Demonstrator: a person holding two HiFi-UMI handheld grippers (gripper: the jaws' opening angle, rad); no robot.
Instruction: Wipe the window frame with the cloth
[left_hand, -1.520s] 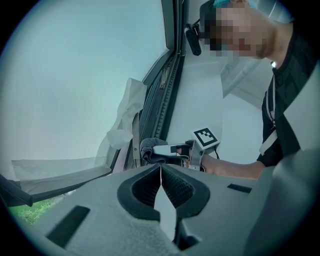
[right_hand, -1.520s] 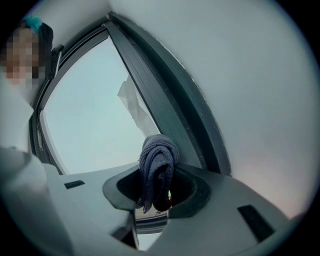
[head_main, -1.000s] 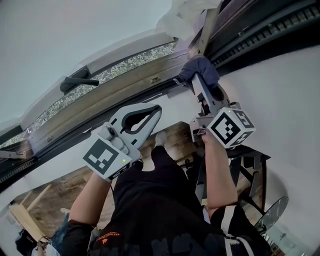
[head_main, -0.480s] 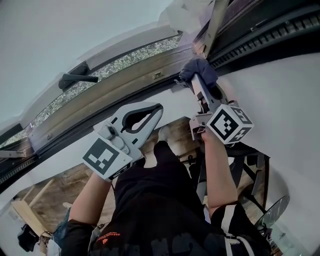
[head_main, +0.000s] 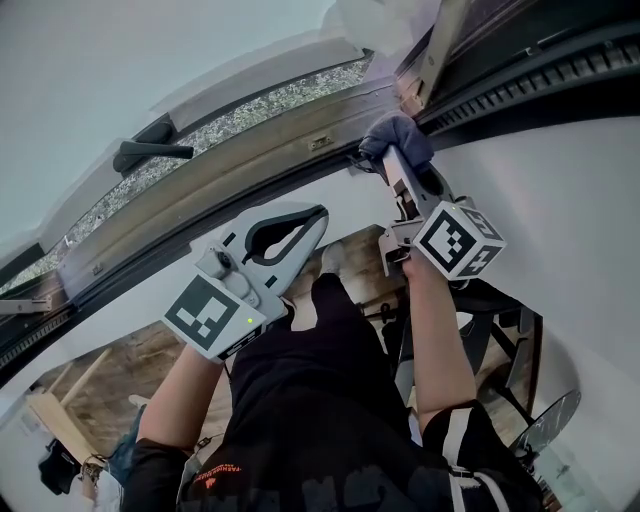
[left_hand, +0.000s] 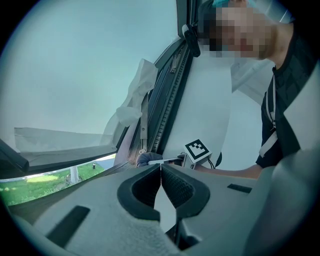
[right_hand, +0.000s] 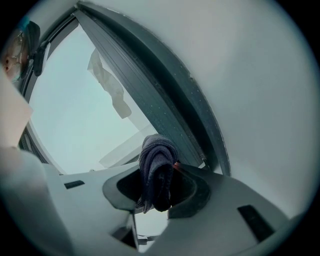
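Observation:
A bunched dark blue-grey cloth is clamped in my right gripper, which holds it up against the window frame near the frame's upper corner. The same cloth fills the jaws in the right gripper view, in front of the dark frame rail. My left gripper hangs lower and to the left, shut with nothing in it, its pads touching. From the left gripper view I see the right gripper's marker cube and the cloth by the frame.
A black window handle sticks out of the sash at left. White wall lies right of the frame. A crumpled white sheet hangs by the frame's upright. Below are a wooden floor, a dark stand and the person's legs.
The right gripper with the cloth has shifted slightly up along the frame toward the corner. The left gripper has stayed almost still.

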